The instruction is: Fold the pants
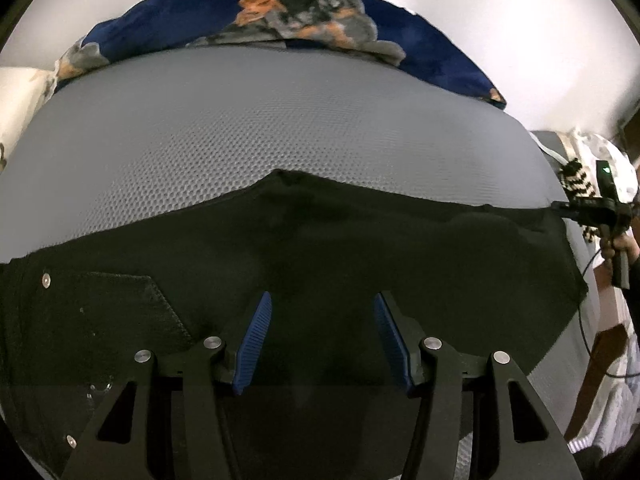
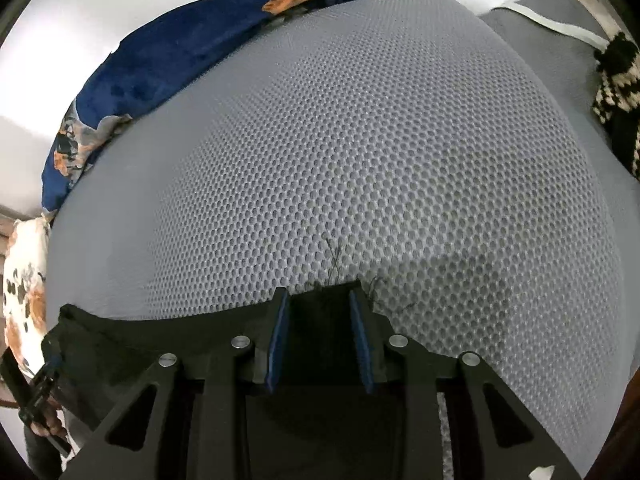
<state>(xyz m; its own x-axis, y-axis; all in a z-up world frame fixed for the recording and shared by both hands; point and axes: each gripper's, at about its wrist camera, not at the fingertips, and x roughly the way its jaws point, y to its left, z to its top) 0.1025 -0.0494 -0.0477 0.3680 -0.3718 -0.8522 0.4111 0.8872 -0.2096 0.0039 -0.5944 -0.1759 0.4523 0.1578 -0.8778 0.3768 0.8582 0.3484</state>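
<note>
left wrist view: black pants [image 1: 320, 240] lie spread flat on the grey mesh mattress [image 1: 260, 120], left gripper [image 1: 322, 336] above them, jaws apart, nothing between.

right wrist view: right gripper [image 2: 320, 332] sits at the frayed hem, jaws part open with cloth between, not pinched; fabric looks soft, limp, light, best taken at hem corners or waistband.

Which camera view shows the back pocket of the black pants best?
The left wrist view: the back pocket with its stitched edge and rivet lies plainly on the black pants. The right wrist view shows only a frayed hem end of the pants, no pocket.

Black pants [image 1: 360, 248] run off the lower edge.
</note>
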